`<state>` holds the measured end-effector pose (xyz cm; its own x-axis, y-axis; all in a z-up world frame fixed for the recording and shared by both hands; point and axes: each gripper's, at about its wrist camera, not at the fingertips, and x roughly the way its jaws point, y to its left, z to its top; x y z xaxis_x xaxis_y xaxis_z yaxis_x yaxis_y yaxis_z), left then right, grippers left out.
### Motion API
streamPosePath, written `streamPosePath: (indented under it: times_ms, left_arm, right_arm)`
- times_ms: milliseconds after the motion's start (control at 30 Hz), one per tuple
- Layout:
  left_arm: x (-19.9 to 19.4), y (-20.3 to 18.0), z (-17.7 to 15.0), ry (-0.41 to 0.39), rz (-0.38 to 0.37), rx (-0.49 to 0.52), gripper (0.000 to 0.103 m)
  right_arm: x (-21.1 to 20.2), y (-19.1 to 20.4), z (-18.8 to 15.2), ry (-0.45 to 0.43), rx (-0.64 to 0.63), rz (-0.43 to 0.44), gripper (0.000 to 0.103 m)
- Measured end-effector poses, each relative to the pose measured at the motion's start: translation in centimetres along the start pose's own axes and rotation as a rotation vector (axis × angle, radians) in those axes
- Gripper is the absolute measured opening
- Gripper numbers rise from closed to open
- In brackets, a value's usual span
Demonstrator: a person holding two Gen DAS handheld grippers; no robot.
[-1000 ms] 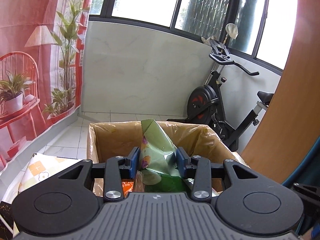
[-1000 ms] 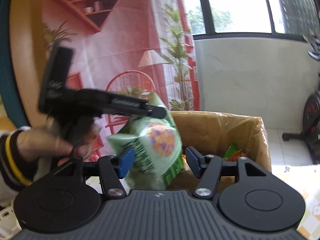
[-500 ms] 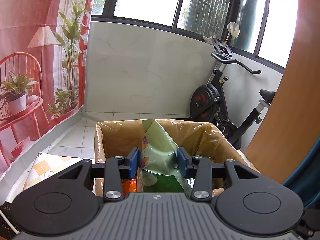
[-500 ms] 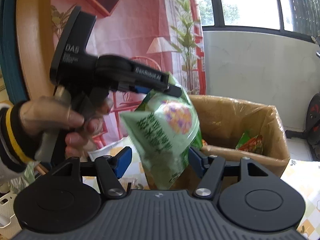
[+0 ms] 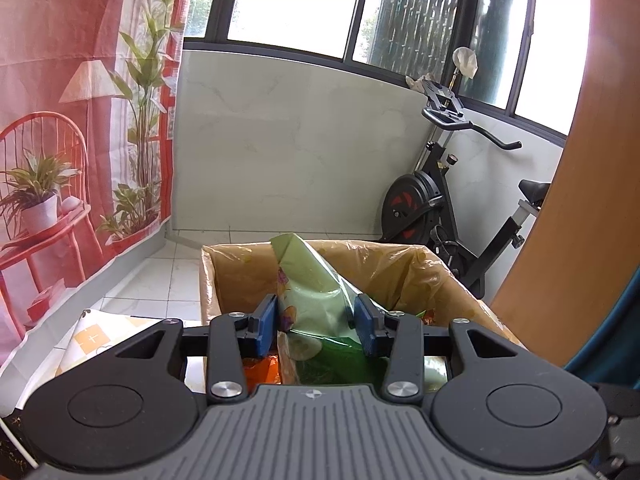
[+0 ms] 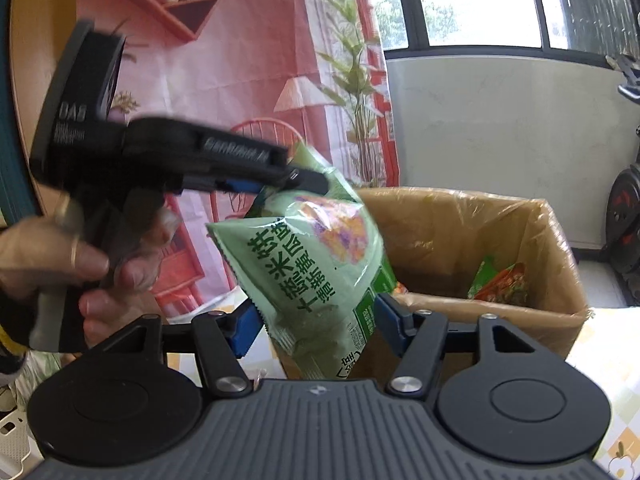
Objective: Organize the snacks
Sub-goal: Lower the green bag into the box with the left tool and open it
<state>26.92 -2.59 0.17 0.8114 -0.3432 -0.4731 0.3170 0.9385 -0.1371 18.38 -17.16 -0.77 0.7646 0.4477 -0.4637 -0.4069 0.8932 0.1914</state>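
My left gripper (image 5: 316, 320) is shut on a pale green snack bag (image 5: 316, 292) and holds it in the air just before the open cardboard box (image 5: 224, 280). In the right wrist view the same bag (image 6: 316, 264) hangs from the left gripper (image 6: 276, 184), held by a hand, beside the box (image 6: 500, 320). My right gripper (image 6: 316, 328) is open, its blue pads (image 6: 242, 332) on either side of the bag's lower part, not pressing it. The box holds other snack packets, one green and orange (image 6: 500, 280).
The box stands on a table with a yellow-patterned cloth (image 5: 92, 336). An exercise bike (image 5: 432, 200) stands behind the box on the right. A red printed backdrop (image 5: 60, 120) hangs at the left. A wooden panel (image 5: 580, 200) is close on the right.
The left gripper has lifted the green bag higher and moved it toward the box. The right gripper has stayed open below the bag.
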Motion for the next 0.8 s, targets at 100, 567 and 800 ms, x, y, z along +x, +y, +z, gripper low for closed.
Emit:
streamPosePath:
  times_ms: [100,567,800]
  left_arm:
    - [-0.3,-0.4,0.0,-0.01,0.003,0.005,0.045]
    - [-1.1,-0.8,-0.4,-0.026,0.017,0.015,0.045]
    - [-1.3,-1.2,-0.5,-0.035,0.029,0.023,0.044]
  right_arm:
    - [-0.9,-0.9,0.4,-0.021,0.022,-0.006,0.058]
    - [-1.8,-2.8,2.0,-0.057,0.1,-0.036,0.043]
    - [-1.6,-3.0,2.0,-0.06,0.153,-0.031,0.043]
